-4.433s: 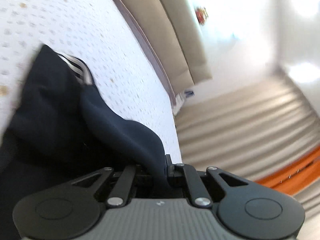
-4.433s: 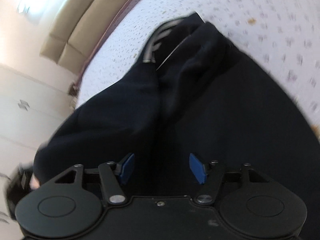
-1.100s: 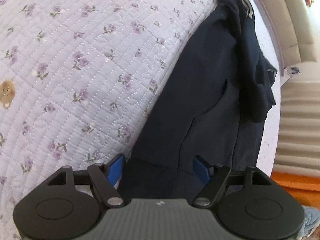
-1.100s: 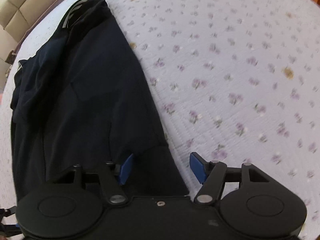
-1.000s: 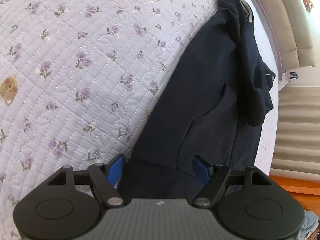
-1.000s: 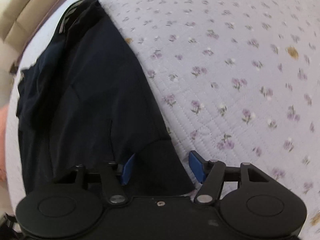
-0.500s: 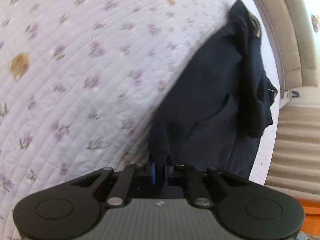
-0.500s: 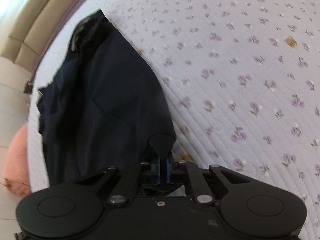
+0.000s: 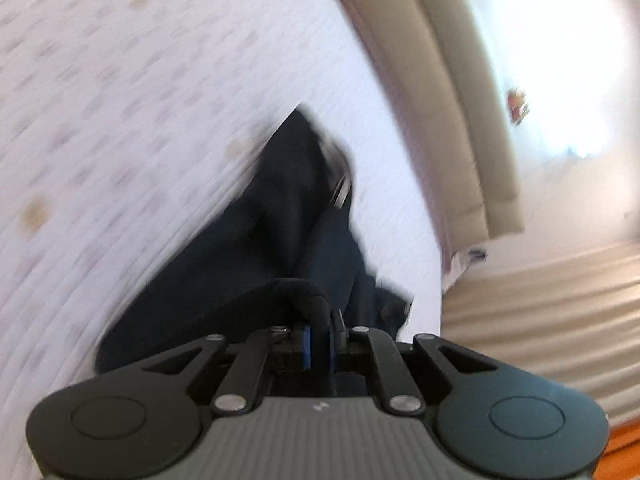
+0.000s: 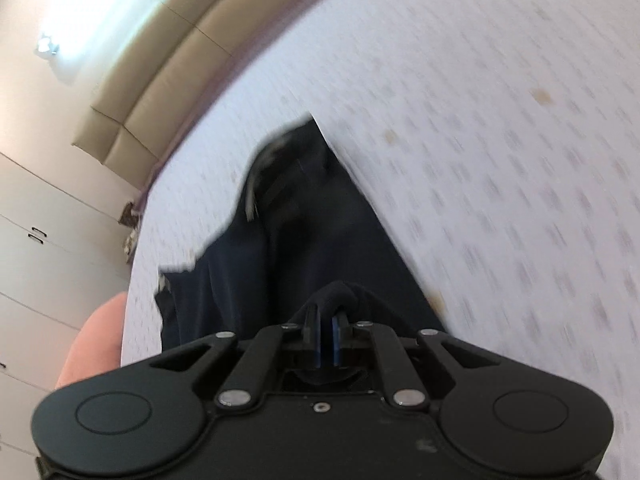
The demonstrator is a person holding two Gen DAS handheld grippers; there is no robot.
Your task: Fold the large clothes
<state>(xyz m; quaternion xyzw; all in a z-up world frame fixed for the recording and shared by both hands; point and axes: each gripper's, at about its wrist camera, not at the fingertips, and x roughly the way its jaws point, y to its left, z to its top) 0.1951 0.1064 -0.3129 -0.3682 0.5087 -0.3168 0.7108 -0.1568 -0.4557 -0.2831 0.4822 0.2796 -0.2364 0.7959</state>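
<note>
The dark navy cloth garment [image 9: 280, 216] looks soft and matt, with a smooth knit face that takes little light. The white quilted cloth bedcover [image 9: 120, 100] has a stitched, faintly ribbed texture and a pale printed pattern, blurred here. The left tool [image 9: 319, 340] is matt black plastic with a ribbed grey body, dull metal rivets and blue rubbery pads [image 9: 306, 342]. The right tool [image 10: 327, 340] has the same matt black plastic. The beige padded headboard [image 10: 168, 60] looks smooth, like leather.
</note>
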